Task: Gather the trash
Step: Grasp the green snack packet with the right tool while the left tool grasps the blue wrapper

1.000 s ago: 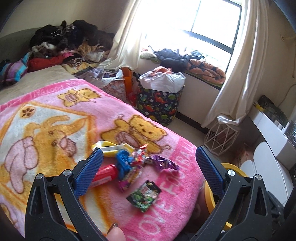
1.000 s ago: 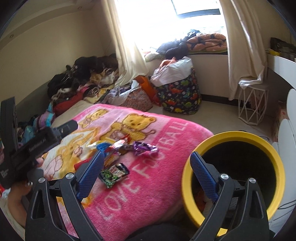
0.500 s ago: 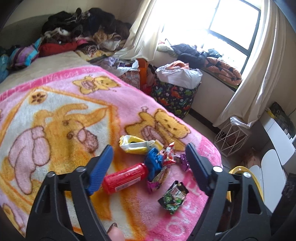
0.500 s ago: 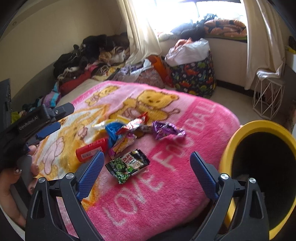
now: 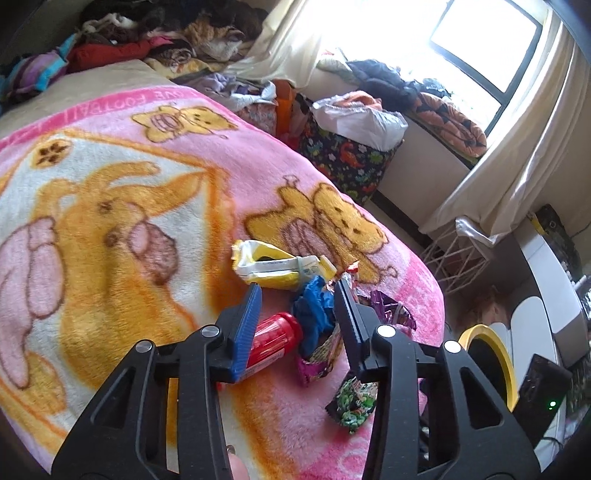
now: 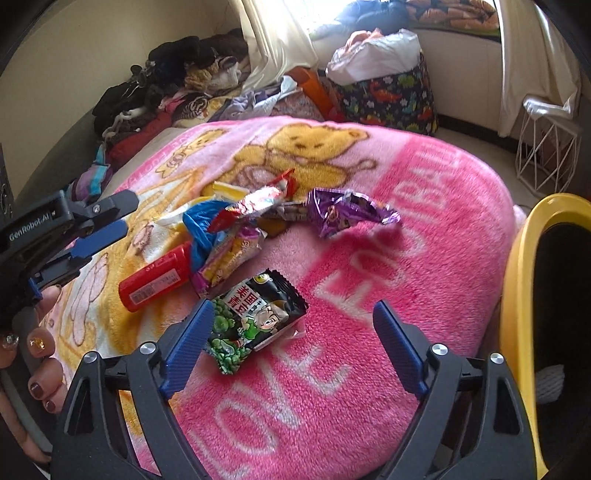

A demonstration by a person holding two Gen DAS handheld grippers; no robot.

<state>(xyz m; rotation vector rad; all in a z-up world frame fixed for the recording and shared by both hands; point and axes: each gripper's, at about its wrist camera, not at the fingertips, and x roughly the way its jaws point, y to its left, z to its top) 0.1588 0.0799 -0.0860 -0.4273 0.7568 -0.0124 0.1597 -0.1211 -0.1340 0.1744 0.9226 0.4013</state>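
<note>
Trash lies in a heap on the pink bear blanket [image 6: 369, 280]: a red tube [image 6: 155, 280], a blue wrapper [image 6: 199, 225], a silver-red wrapper [image 6: 258, 199], a purple wrapper [image 6: 347, 214] and a yellow-white wrapper [image 5: 273, 266]. My left gripper [image 5: 299, 295] hovers over the red tube [image 5: 273, 339] and blue wrapper [image 5: 314, 310], its jaws closing and pressing on nothing. In the right wrist view it [image 6: 131, 213] hangs left of the heap. My right gripper [image 6: 293, 310] is wide, its jaws closing, with a green snack packet [image 6: 255, 317] between its fingers, untouched. A yellow bin [image 6: 517, 295] stands right of the bed.
Clothes are piled [image 5: 166, 33] at the bed's far end. On the floor beyond the bed are a dinosaur-print basket [image 6: 391, 96] with a white bag and a white wire stool [image 6: 546, 147] by the curtain [image 5: 517, 147]. White furniture [image 5: 554, 273] stands at the right.
Both grippers came down and closer to the trash heap. The left jaws narrowed a lot; the right jaws narrowed slightly. The green packet now lies between the right fingers.
</note>
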